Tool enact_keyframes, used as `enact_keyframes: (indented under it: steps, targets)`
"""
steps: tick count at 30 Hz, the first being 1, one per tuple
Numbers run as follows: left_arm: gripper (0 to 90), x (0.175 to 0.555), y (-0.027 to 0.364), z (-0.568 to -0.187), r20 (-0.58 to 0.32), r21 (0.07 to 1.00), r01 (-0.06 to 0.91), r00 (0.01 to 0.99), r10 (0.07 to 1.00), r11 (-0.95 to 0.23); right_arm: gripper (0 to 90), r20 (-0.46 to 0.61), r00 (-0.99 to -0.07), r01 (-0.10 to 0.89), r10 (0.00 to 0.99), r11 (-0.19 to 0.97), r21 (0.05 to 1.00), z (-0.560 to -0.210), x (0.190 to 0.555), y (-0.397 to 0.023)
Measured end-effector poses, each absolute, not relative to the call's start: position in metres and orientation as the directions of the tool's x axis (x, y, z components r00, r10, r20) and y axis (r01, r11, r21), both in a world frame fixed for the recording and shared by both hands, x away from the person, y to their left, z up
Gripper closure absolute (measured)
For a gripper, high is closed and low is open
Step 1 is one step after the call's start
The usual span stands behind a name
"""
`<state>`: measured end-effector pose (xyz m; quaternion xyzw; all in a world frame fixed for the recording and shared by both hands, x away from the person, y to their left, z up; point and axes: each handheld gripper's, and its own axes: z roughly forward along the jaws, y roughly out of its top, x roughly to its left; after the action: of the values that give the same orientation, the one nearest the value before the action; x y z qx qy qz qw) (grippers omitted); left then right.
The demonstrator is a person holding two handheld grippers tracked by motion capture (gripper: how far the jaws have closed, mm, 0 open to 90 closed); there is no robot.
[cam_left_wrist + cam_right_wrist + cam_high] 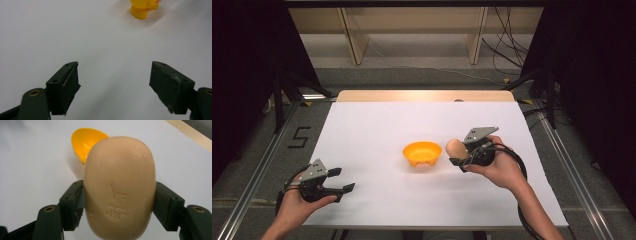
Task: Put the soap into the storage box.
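Right tongs (458,156) are clamped on a tan, egg-shaped soap bar (119,187), held just beside the yellow bowl (422,153). Left tongs (341,181) are spread wide, nothing gripped, low over the white worktop (377,125).

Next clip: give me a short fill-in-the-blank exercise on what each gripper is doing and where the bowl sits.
1. The right gripper is shut on a smooth beige oval bar of ____.
2. The round orange plastic bowl stands on the white table and holds ____.
3. The left gripper hangs with its fingers ____ and bare table between them.
4. In the high view the held bar sits just ____ of the bowl.

Missing words: soap; nothing; open; right
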<state>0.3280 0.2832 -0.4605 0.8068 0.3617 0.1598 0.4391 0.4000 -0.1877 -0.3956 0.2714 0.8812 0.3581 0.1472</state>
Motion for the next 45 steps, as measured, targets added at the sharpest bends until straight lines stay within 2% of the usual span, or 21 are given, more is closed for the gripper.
enact_keyframes:
  steps: [13,19,45]
  targets:
    - [22.7,0.328,0.284,-0.46,-0.059,0.822,0.444,0.69,0.721,-0.357,33.7,-0.08,-0.803,0.354,0.59,0.58,0.733,-0.392,0.404,-0.181]
    - [22.7,0.329,0.285,-0.459,-0.029,0.826,0.422,0.695,0.719,-0.374,33.7,-0.074,-0.819,0.343,0.569,0.587,0.733,-0.39,0.407,-0.177]
    - [22.7,0.329,0.285,-0.458,-0.048,0.834,0.424,0.694,0.718,-0.354,33.7,-0.068,-0.818,0.34,0.571,0.576,0.743,-0.391,0.412,-0.163]
